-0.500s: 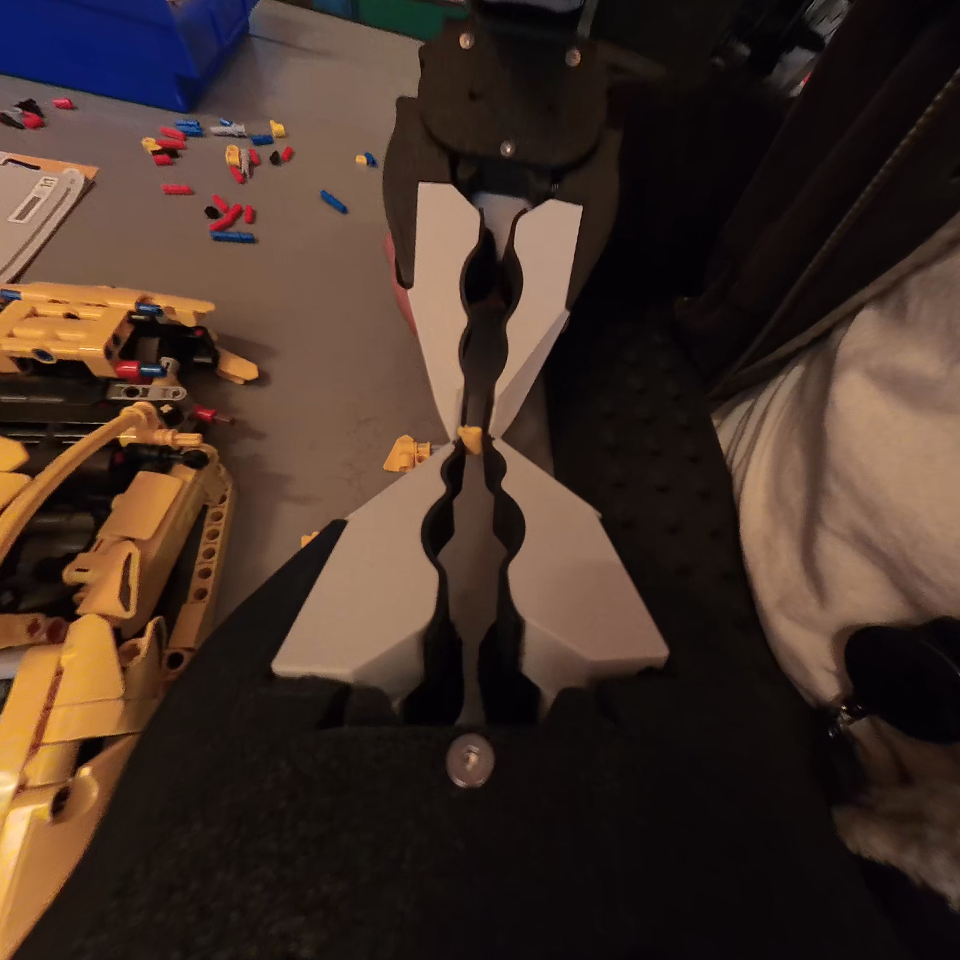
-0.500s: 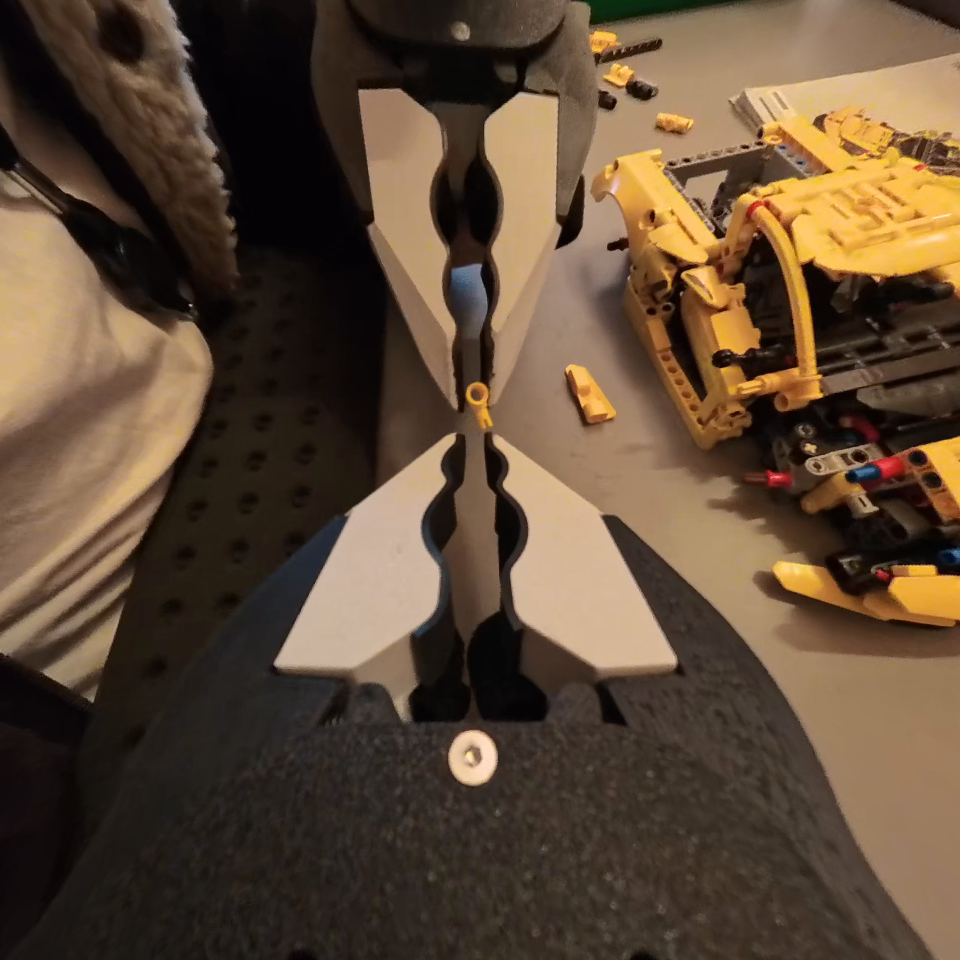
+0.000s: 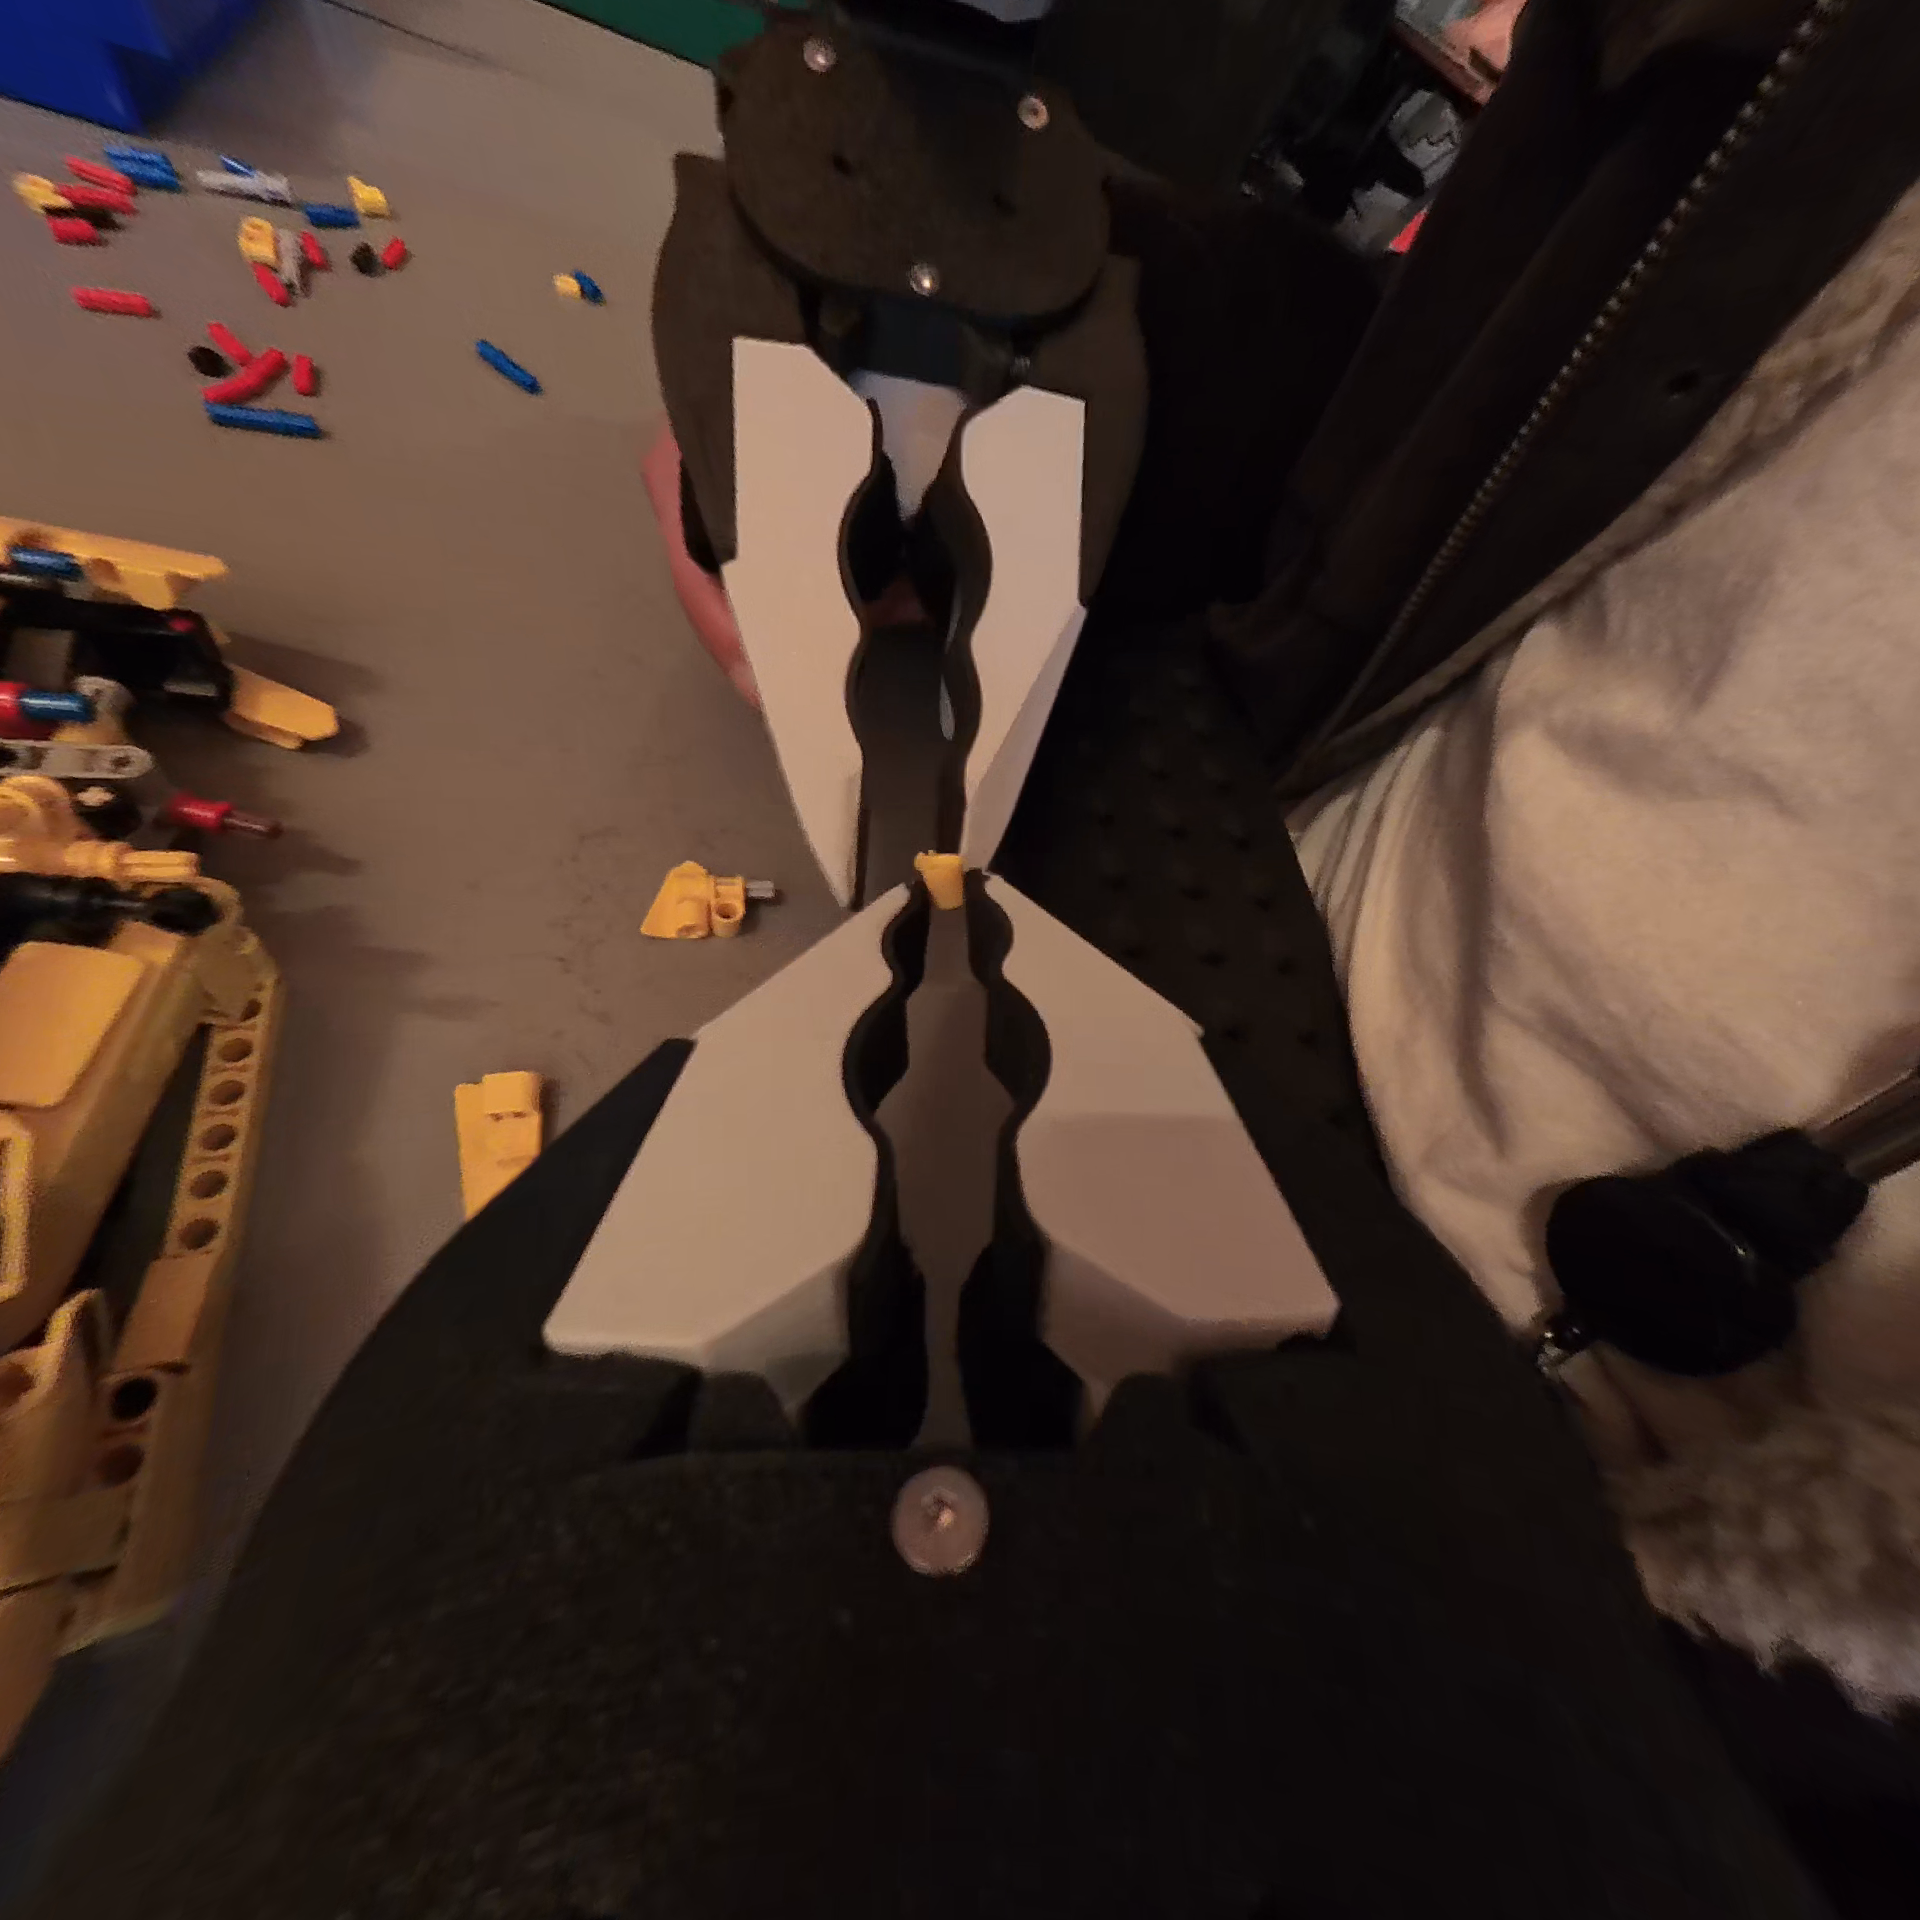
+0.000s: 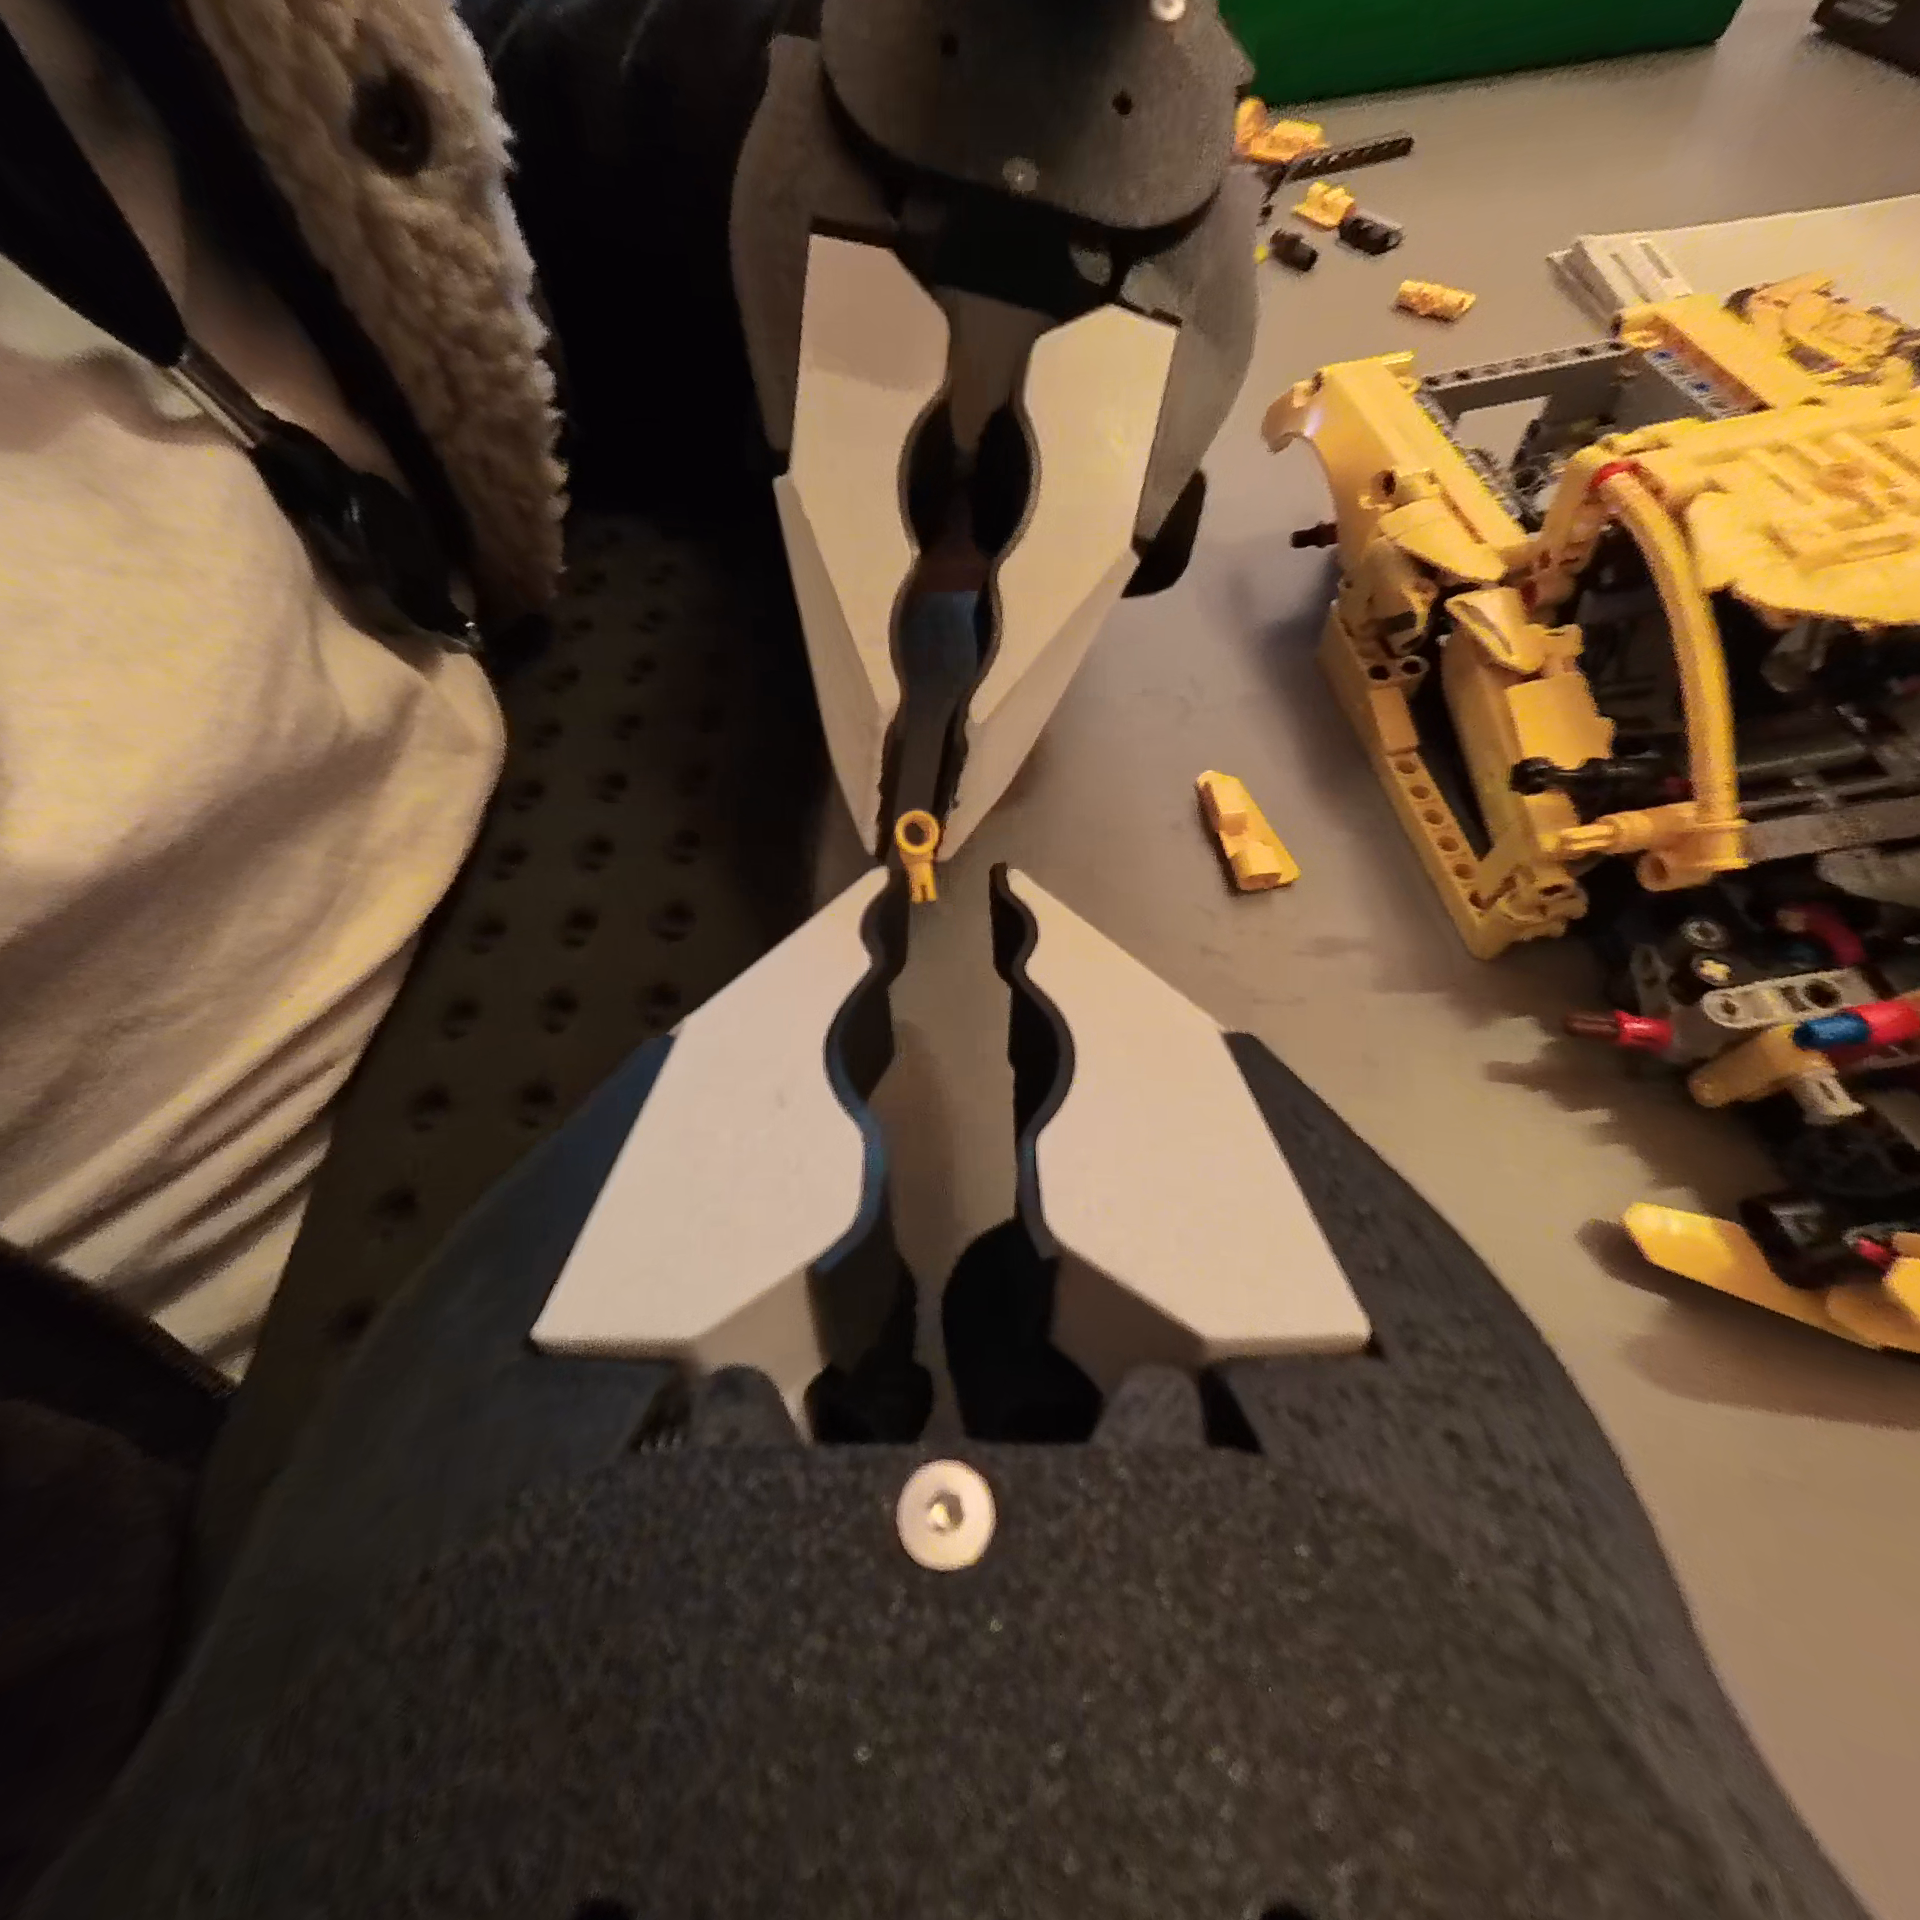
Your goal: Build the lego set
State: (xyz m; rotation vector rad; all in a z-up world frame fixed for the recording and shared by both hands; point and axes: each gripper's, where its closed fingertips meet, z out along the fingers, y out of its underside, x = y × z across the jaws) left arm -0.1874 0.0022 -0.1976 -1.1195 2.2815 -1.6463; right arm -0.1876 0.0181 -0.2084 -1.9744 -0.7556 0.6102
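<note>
Points the left gripper (image 3: 940,891) and right gripper (image 3: 916,864) straight at each other, tip to tip, above the near edge of the grey table (image 3: 520,644), just in front of a person's pale top (image 3: 1621,935)

Pinches a small yellow piece (image 4: 917,850) at the very tips of the left gripper, jaws closed tight on it; shows the piece's ring end at those tips and its short stub sticking out toward the right gripper

Leaves the right gripper's jaws a narrow gap apart, gripping nothing; puts the stub at the mouth of that gap, close by one fingertip (image 4: 881,883), though cannot tell whether touching

Tilts the right gripper a little off the left one's line in the left wrist view, so the two pairs of fingers meet at a slight angle

Finds the half-built yellow vehicle model (image 4: 1538,665) on the table, well apart from the tips on the side away from the person, with a booklet (image 4: 1662,265) beyond it

Finds a loose yellow part (image 4: 1247,831) lying between the grippers and the model, a second yellow part (image 3: 701,902) near the tips, and a scatter of red and blue pins (image 3: 249,364) farther out on the table
</note>
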